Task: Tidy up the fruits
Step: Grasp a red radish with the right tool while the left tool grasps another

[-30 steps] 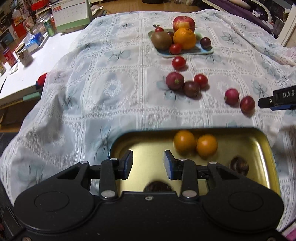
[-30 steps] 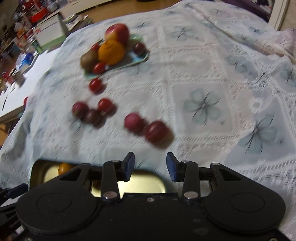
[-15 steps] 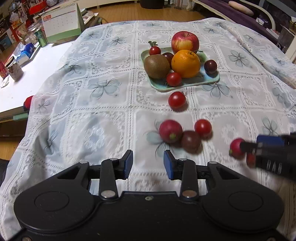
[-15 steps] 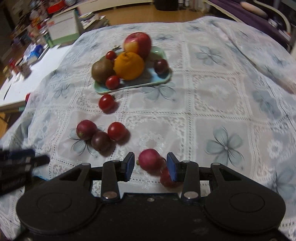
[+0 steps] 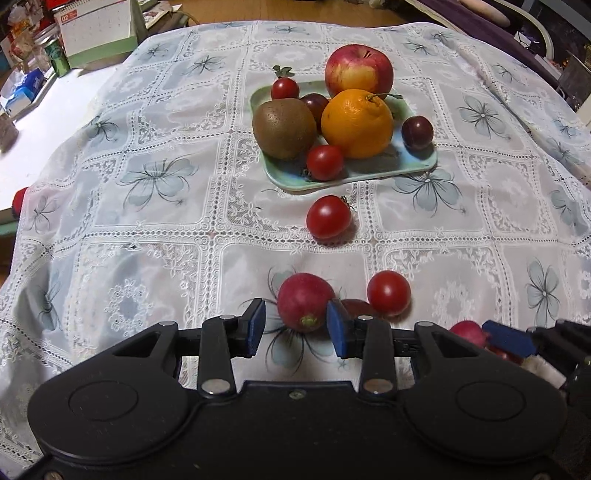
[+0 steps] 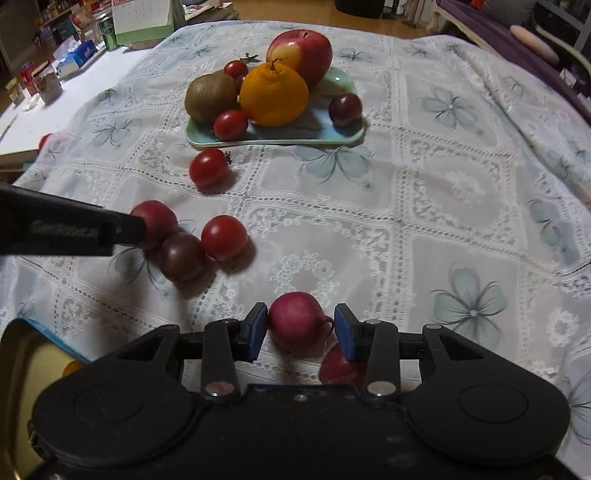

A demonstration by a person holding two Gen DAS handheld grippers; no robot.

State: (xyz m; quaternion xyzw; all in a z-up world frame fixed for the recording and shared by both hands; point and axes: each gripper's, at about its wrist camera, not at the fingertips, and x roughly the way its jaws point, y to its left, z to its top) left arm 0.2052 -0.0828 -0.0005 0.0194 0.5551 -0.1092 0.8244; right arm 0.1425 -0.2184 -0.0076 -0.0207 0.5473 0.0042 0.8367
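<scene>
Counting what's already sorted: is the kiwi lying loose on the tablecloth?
No, the kiwi sits on the green plate beside the orange.

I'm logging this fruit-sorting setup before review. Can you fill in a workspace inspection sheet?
Surface: lace tablecloth with flower print.
Job's things: green plate with apple, orange, kiwi; loose cherry tomato; gold tray.
Clutter: calendar, boxes on the side desk.
Grippers: left gripper open around a radish; right gripper open around another radish; left jaws just opening.
Cables: nothing seen.
Surroundings: wooden floor, furniture.
</scene>
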